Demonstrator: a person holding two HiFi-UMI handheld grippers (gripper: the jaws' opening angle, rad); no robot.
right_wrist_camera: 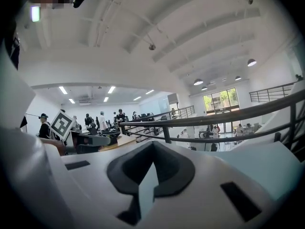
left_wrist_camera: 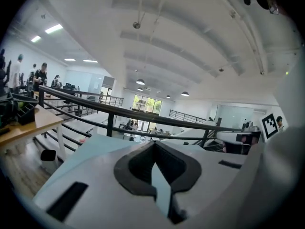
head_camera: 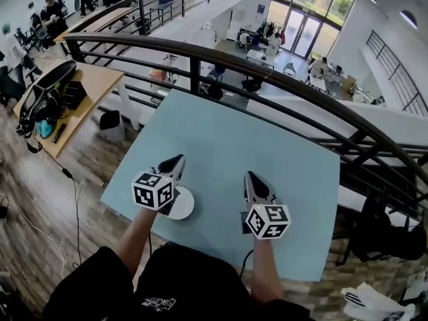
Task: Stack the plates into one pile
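Two closed, empty tongs: left gripper [head_camera: 178, 160] beside the plate pile [head_camera: 184, 206], right gripper [head_camera: 251, 177] well apart from it. Stacking seems finished; the next move is probably just to withdraw.

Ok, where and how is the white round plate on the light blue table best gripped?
Grip the white round plate by its thin rim, at the uncovered right-hand arc. It lies flat on the light blue table, so probably come in low from the right, one jaw under the lip. The left tool hangs over its other side.
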